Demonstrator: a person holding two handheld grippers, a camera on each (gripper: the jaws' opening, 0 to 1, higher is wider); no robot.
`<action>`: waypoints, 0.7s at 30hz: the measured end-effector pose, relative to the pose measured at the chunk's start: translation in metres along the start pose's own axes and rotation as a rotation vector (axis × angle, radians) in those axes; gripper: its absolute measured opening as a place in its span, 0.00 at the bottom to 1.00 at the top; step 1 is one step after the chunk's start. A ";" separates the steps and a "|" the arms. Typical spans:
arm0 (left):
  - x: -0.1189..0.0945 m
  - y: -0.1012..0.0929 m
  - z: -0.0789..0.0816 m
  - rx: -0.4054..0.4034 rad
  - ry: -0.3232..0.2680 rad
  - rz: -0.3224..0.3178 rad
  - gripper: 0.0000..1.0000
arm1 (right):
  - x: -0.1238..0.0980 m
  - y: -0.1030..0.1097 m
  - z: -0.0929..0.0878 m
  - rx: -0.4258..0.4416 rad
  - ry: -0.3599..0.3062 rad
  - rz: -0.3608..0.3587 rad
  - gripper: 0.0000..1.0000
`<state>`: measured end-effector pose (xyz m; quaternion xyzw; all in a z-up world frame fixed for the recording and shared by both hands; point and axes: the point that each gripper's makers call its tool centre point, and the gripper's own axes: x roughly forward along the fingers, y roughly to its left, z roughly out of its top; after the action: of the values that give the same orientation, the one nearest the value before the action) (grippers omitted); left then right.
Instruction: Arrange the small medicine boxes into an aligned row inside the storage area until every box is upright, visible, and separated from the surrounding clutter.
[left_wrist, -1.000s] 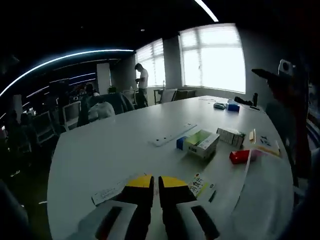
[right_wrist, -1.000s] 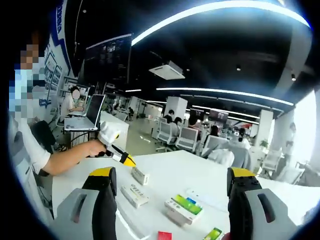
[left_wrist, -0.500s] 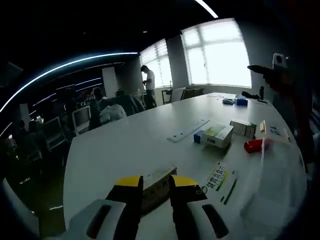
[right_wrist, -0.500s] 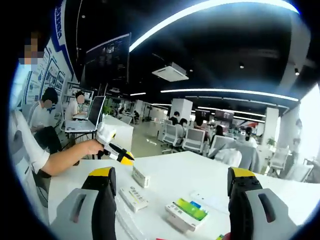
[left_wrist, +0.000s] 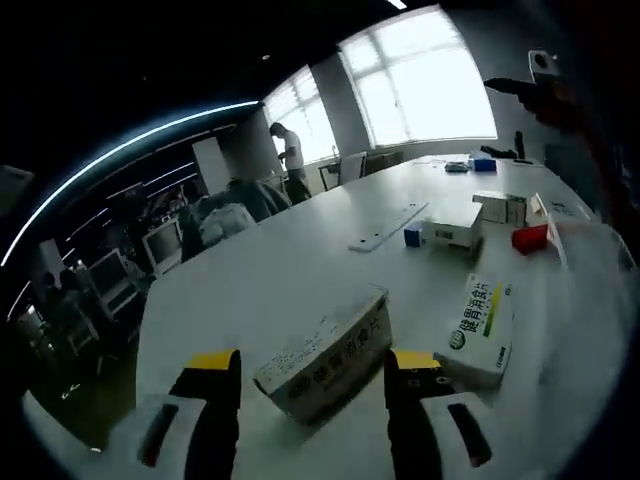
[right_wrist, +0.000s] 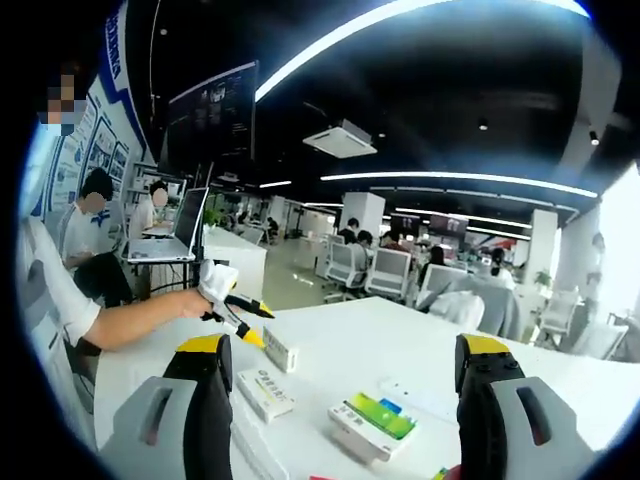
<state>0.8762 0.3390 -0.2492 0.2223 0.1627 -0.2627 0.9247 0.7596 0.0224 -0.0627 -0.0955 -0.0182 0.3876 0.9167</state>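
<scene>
Medicine box (left_wrist: 325, 353) between spread jaws of left gripper (left_wrist: 314, 365); right jaws wide apart.

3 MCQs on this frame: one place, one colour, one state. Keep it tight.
1. Where is the long white box in the left gripper view?
A. Between the left gripper fingers
B. On a chair
C. On the laptop

2. What colour are the right gripper fingertips?
A. Blue
B. Yellow
C. Pink

3. How is the right gripper set?
A. Shut on a box
B. Open, nothing between
C. Shut, nothing held

Key: 1 A, the box lies on the white table between both fingers; 2 B, yellow caps; 3 B, wide gap.
</scene>
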 end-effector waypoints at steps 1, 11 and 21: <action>0.001 0.002 -0.005 0.029 0.026 0.003 0.64 | 0.001 0.000 0.000 0.005 -0.001 -0.001 0.91; 0.015 -0.004 -0.014 -0.039 -0.034 -0.057 0.69 | 0.007 0.003 -0.002 0.011 0.001 0.025 0.90; 0.002 -0.015 -0.011 -0.108 -0.065 -0.144 0.34 | -0.001 0.000 0.006 -0.039 -0.015 -0.005 0.88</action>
<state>0.8675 0.3325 -0.2643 0.1513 0.1622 -0.3262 0.9189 0.7585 0.0225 -0.0567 -0.1104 -0.0328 0.3857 0.9154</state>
